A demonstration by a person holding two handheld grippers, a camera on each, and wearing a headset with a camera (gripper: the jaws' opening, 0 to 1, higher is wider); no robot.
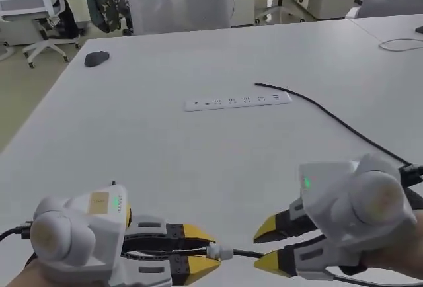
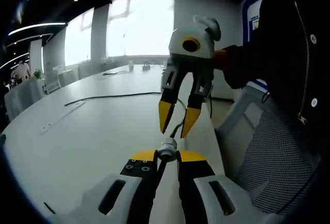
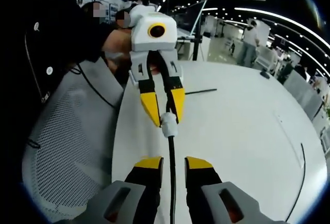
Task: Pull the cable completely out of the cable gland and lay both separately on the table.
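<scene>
A small white cable gland (image 1: 221, 253) sits at the yellow tips of my left gripper (image 1: 211, 252), which is shut on it just above the white table (image 1: 165, 148). In the left gripper view the gland (image 2: 166, 150) is pinched between the jaw tips of the left gripper (image 2: 166, 157). A thin black cable (image 1: 243, 254) leaves the gland to the right and passes between the jaws of my right gripper (image 1: 259, 251). Those jaws stand open around the cable (image 3: 171, 182) in the right gripper view, where the right gripper (image 3: 174, 163) faces the gland (image 3: 168, 122).
A white power strip (image 1: 238, 100) lies mid-table with a black lead (image 1: 330, 118) running off to the right. A dark mouse (image 1: 97, 57) rests far left. Office chairs (image 1: 178, 2) stand beyond the far edge. A person's dark jacket (image 2: 289, 53) is close on the near side.
</scene>
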